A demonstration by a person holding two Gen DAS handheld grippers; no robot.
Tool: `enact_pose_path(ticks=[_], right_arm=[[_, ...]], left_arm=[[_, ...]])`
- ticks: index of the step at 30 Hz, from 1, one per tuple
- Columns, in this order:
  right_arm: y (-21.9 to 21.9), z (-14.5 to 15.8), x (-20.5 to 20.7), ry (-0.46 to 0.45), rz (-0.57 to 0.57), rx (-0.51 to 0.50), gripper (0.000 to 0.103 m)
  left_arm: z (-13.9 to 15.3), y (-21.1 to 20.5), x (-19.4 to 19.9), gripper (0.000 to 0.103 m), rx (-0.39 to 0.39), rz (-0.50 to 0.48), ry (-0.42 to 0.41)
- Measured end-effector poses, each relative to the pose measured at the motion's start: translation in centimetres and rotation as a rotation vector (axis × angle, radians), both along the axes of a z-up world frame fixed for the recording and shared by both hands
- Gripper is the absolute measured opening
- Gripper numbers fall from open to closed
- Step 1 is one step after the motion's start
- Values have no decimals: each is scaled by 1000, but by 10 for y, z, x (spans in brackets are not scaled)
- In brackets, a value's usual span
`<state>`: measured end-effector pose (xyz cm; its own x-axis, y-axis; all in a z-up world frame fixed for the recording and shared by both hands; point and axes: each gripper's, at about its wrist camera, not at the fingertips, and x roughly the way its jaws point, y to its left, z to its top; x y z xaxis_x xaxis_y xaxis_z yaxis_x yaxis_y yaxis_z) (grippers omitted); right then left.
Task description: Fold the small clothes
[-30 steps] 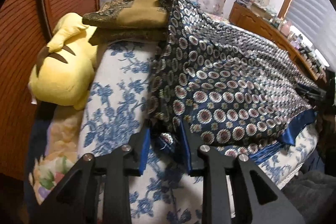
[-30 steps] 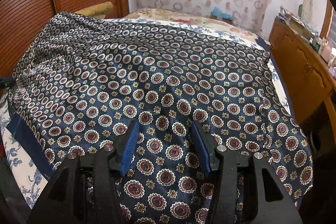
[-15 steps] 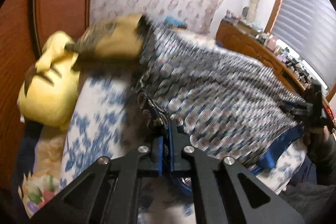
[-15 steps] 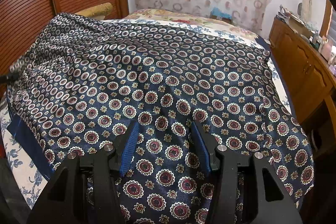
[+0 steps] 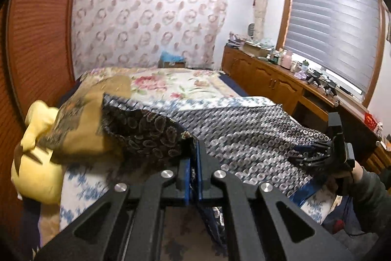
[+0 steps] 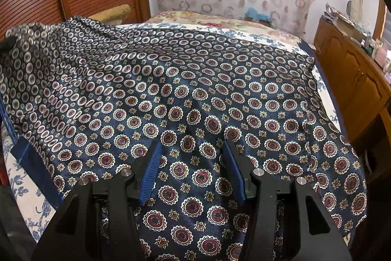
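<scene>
left gripper is clamped on the scarf edge, raised off the bed near its left edge; right gripper half open above the scarf, holding nothing.

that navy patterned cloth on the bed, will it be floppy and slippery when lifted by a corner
Probably very floppy: the navy patterned cloth droops from the shut left tool, underside showing. Its sheen suggests slippery fabric. Likely light, since one pinched corner lifts it.
</scene>
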<state>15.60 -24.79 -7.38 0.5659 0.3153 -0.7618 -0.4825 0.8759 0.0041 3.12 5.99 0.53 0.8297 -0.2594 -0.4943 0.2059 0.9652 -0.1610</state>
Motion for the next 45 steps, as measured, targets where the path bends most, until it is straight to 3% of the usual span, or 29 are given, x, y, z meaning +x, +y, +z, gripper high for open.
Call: enact_pose_path(ticks=[17,31,35,39,45], right_arm=[[-3,4,-1,-9,-11,2,53],[-73,65,-39,-185,-163,62,52],[-90,71,-46,-198,-195,76,52],[-97,68,-49,-186,-202,83,52],[-101,65,-44,-159,-194,147,53]], left_arm=[[37,-57,27,1,32,-98,-82],[70,-144,56,1,54,-296,-115],[77,-175,66,1,66,-359,-101],[65,-199,81,2,63,-434,-6],[43,-203,81,11,80,-422,61]])
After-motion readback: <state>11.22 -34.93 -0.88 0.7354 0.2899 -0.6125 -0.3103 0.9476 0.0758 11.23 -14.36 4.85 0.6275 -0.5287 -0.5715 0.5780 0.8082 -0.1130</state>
